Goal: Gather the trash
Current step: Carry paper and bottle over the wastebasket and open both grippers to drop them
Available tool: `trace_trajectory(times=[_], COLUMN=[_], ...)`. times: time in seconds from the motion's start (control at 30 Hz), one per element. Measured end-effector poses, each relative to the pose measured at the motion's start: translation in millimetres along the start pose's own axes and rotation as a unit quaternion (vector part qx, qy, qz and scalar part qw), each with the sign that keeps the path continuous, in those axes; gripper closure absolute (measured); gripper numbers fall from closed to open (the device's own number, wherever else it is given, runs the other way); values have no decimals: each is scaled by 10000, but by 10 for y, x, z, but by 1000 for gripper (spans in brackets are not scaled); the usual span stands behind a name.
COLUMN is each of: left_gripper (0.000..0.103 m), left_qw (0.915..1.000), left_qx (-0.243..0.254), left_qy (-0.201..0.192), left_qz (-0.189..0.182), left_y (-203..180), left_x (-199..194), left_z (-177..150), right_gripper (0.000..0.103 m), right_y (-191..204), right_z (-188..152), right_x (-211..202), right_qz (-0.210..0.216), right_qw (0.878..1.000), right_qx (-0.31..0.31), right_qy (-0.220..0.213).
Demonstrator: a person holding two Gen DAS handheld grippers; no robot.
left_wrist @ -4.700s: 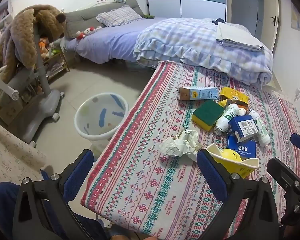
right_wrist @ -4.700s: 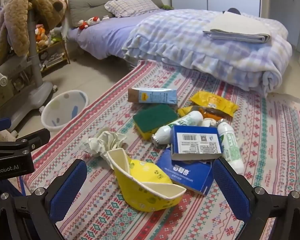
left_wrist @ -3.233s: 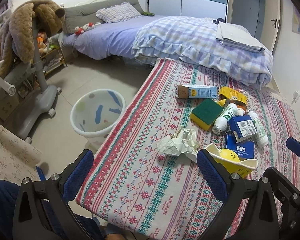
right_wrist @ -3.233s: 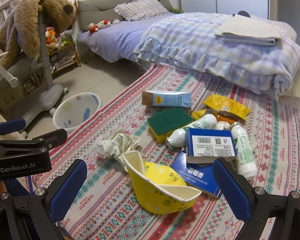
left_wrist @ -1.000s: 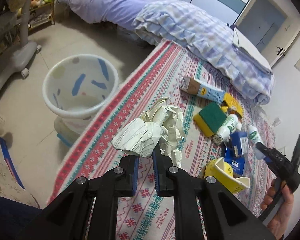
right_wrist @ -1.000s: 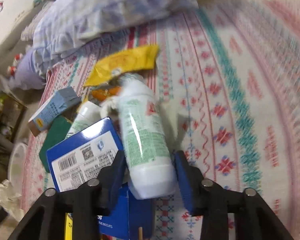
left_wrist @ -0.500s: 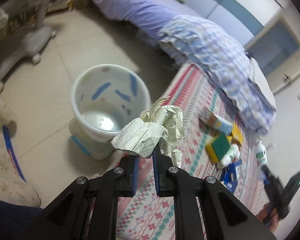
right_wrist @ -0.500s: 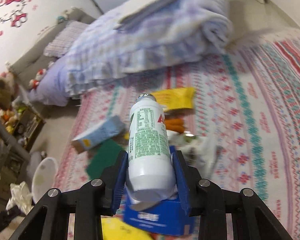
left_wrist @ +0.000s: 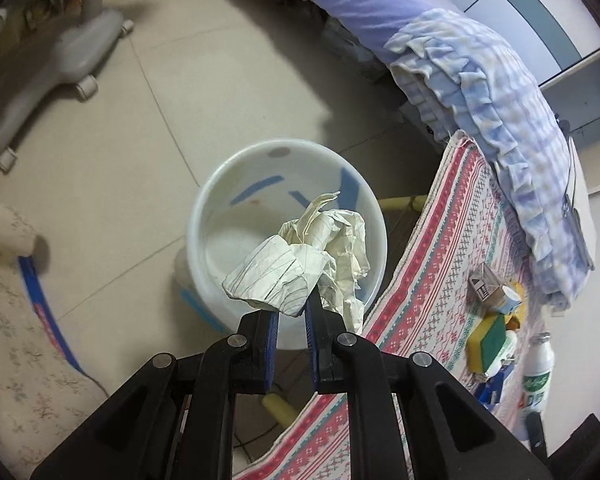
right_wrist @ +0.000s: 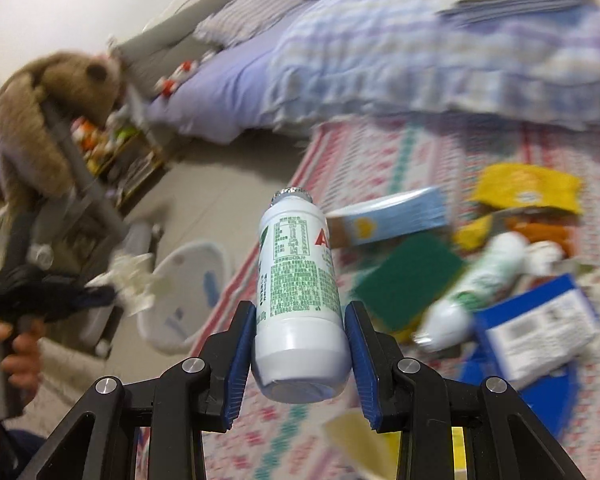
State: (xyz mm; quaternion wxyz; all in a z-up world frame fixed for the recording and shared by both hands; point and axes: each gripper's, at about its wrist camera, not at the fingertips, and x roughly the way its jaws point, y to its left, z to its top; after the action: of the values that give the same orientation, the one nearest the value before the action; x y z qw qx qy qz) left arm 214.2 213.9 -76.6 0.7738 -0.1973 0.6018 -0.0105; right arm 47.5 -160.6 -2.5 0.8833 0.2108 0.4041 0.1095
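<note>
My left gripper (left_wrist: 292, 312) is shut on a crumpled white paper wad (left_wrist: 300, 264) and holds it over the open white waste bin (left_wrist: 236, 184) on the floor. My right gripper (right_wrist: 300, 320) is shut on a white bottle with green print (right_wrist: 296, 280), lifted above the patterned cloth (right_wrist: 380, 152). In the right wrist view the left gripper (right_wrist: 100, 292), its paper wad (right_wrist: 134, 276) and the bin (right_wrist: 188, 276) show at the left. The held bottle also shows at the left wrist view's right edge (left_wrist: 538, 376).
On the cloth lie a blue carton (right_wrist: 392, 216), a green-yellow sponge (right_wrist: 408, 276), a second white bottle (right_wrist: 476, 284), a blue box (right_wrist: 536, 328) and yellow wrappers (right_wrist: 528, 188). A bed (right_wrist: 420, 48) stands behind. A grey chair base (left_wrist: 52, 64) stands on the floor left of the bin.
My left gripper has carried the paper wad from above the cloth to over the bin. My right gripper has lifted the bottle off the cloth and swung it left toward the bin.
</note>
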Motion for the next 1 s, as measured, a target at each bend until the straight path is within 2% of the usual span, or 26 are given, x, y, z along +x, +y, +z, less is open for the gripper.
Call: trace_trajectory(times=[0.13, 0.27, 0.3, 0.37, 0.4, 0.43, 0.6, 0.77, 0.9, 0.93, 0.97, 1.0], left_gripper=[89, 86, 81, 60, 44, 40, 40, 40, 40, 40, 40, 40], left_qw=[9998, 10000, 9999, 9997, 9995, 9992, 9980, 9954, 9949, 9949, 9948, 9946], left_qx=[80, -46, -76, -212, -299, -387, -603, -922, -960, -957, -972, -1007], left_qy=[-100, 46, 62, 73, 49, 3, -126, -269, -299, -307, -287, -258], left_qz=[170, 8, -22, -17, 31, 64, -105, -65, 49, 82, 97, 85], left_y=[7, 29, 29, 79, 111, 145, 279, 358, 331, 329, 332, 343], left_x=[62, 141, 150, 153, 145, 130, -5, -101, -122, -125, -127, -128], left_z=[33, 69, 92, 119, 123, 123, 135, 73, -22, -45, -76, -98], right_gripper=[62, 62, 62, 62, 62, 62, 62, 62, 61, 54, 43, 39], right_y=[298, 610, 697, 821, 867, 917, 1154, 1312, 1379, 1397, 1403, 1401], right_z=[10, 52, 70, 112, 117, 125, 125, 125, 128, 127, 134, 135], right_x=[303, 669, 783, 1028, 1113, 1212, 1729, 2081, 2300, 2339, 2359, 2350], right_qz=[265, 349, 357, 460, 494, 487, 408, 262, 289, 217, 137, 98], right_qw=[9992, 9974, 9970, 9963, 9960, 9958, 9930, 9895, 9863, 9860, 9860, 9867], right_qx=[-163, -416, -470, -399, -380, -402, -453, -653, -713, -711, -701, -684], right_qy=[242, 470, 503, 606, 637, 669, 1014, 1266, 1458, 1493, 1504, 1474])
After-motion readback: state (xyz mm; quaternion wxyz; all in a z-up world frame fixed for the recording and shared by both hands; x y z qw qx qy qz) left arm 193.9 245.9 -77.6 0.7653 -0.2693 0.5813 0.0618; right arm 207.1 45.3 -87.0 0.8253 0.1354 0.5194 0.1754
